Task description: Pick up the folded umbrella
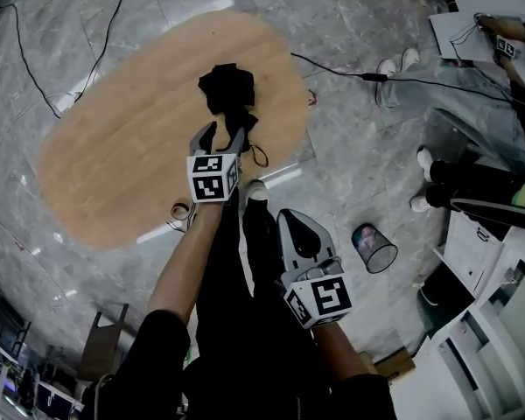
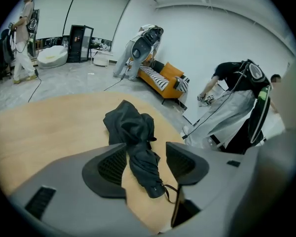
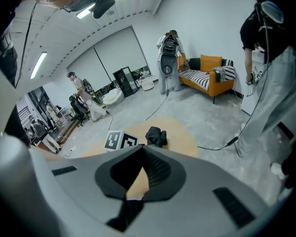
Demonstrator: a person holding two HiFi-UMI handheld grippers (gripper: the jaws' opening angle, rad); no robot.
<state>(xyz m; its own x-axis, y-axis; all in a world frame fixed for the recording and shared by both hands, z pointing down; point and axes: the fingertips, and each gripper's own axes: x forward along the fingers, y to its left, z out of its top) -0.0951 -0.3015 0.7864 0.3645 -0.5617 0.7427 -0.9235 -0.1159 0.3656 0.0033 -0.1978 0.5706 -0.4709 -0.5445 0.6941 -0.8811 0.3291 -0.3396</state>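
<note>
Oval wood counter [image 1: 114, 164] fills upper left. Black folded umbrella [image 1: 227, 90] lies on it, upper middle. Left claw [image 1: 223, 134] wide open, umbrella's thin end between jaws, not squeezed. Right claw [image 1: 293, 226] shut, empty, lower middle. Loose cloth might slip out; strap [image 2: 175, 194] might snag.

The black folded umbrella [image 1: 229, 94] lies on the oval wooden worktop [image 1: 122, 156], toward its right end; its near end sits between the jaws of the left gripper [image 1: 227, 132]; the right gripper [image 1: 290, 219] hangs nearer the person, over the floor [image 1: 359, 147], left of a wire-mesh cup [image 1: 374, 247].
</note>
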